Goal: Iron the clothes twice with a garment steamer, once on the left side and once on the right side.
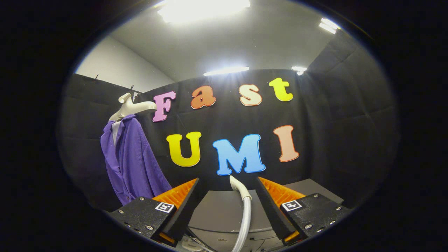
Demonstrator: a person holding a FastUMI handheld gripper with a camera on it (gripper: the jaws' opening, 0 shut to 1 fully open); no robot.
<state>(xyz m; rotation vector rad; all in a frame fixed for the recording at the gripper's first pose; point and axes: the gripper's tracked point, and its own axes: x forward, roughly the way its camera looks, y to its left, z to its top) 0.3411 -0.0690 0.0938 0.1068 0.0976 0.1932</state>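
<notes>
Our claw point(226, 196) stands wide, nothing held, with the garment steamer's hose point(245, 217) rising between its fingers and its curved nozzle end point(237, 184) just ahead of the tips, above the grey desk point(217, 213). We judge the first step is in hand: taking up the steamer. Next we must close on that nozzle neck, then carry it well off to the left, where the purple garment point(134, 164) hangs on its pale hanger point(131, 108).

Your ceiling lights point(204, 8) blow out to white glare overhead, while the black booth walls stay dim. Fisheye bending curves the edges. Focus is sharp mid-scene; your gripper point(227, 189), its fingers spread apart, sits shadowed.
</notes>
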